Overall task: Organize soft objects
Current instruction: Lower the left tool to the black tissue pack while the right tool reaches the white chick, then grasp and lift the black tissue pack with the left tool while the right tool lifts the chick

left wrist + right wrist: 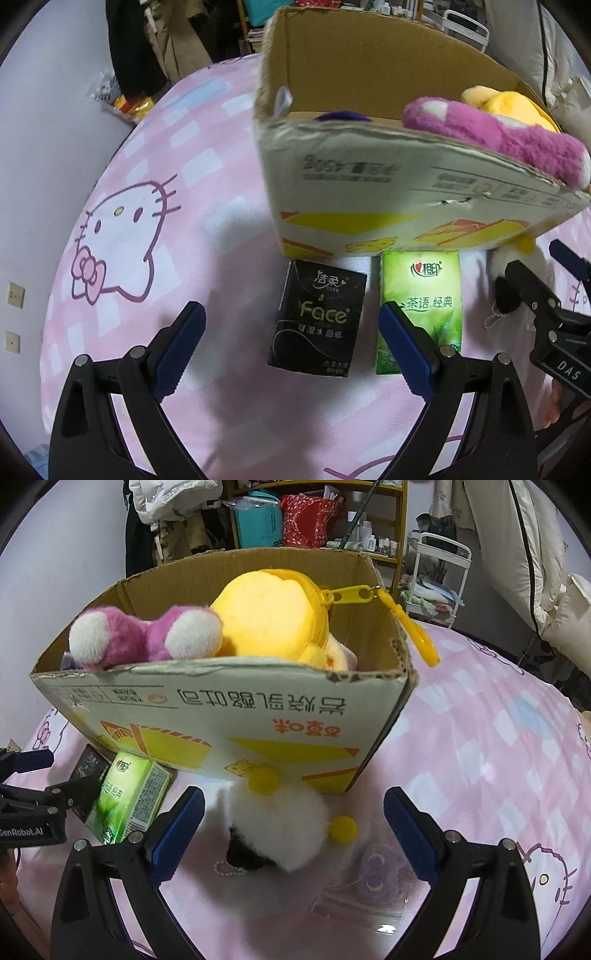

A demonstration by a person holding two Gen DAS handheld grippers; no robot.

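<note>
Left wrist view. Left gripper (291, 347) points steeply down at the bed (207, 206), fingers spread wide, nothing between the pads. The black pack (317, 321) lies flat on the bed just ahead of the gap, nearer the right finger (406, 350). The green pack (421, 299) lies just beside it, and that finger overlaps its near corner in this view; contact cannot be told. Both packs sit close against the front wall of the box (388, 192), which already holds a pink plush (491, 133) and a yellow plush (513, 103). The right gripper's fingers enter at the frame's right side.

Judgement: the step is a pick of the black pack. Centre the gap over it first, so the right finger drops between the two packs and does not drag the green one. Grip across the short width and close gently; the pack is soft and will dent. Lift straight up past the box rim before moving over it.

Right wrist view. Right gripper (295, 830) also has its fingers wide apart and empty. A white plush (280, 823) with yellow bits lies on the bed between the fingers, nearer the left one, at the foot of the box wall. Its bead chain (229, 871) trails toward the camera. A clear packet (369, 890) lies nearer the right finger (410, 834).

Judgement: come down around the plush's body, keeping the packet and chain out of the pads. The box looks full on this side, so drop it where there is room.
</note>
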